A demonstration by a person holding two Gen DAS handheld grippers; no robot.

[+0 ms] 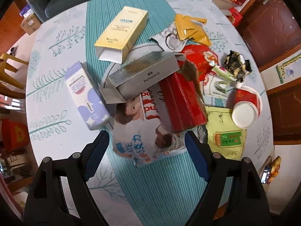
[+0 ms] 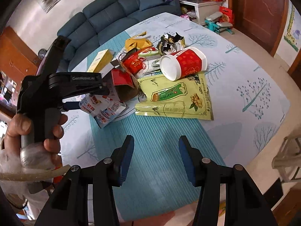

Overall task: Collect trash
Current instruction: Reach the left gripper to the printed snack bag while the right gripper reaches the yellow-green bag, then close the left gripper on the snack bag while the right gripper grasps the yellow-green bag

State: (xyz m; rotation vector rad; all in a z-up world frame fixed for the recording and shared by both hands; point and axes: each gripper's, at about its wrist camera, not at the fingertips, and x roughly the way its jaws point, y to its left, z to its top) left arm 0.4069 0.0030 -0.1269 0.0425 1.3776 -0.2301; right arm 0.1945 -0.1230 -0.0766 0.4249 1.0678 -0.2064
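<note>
Blue-padded jaws of the left gripper (image 1: 146,148) are spread wide and poised over the white milk wrapper (image 1: 144,131) at the near side of the trash heap, which is piled at the middle of the table (image 1: 49,86); nothing is pinched yet. The right gripper (image 2: 156,158) is held empty, jaws parted, over bare cloth nearer the table's edge. A pick-up appears to be in hand: lowering and closing on the wrapper would be called for next.
</note>
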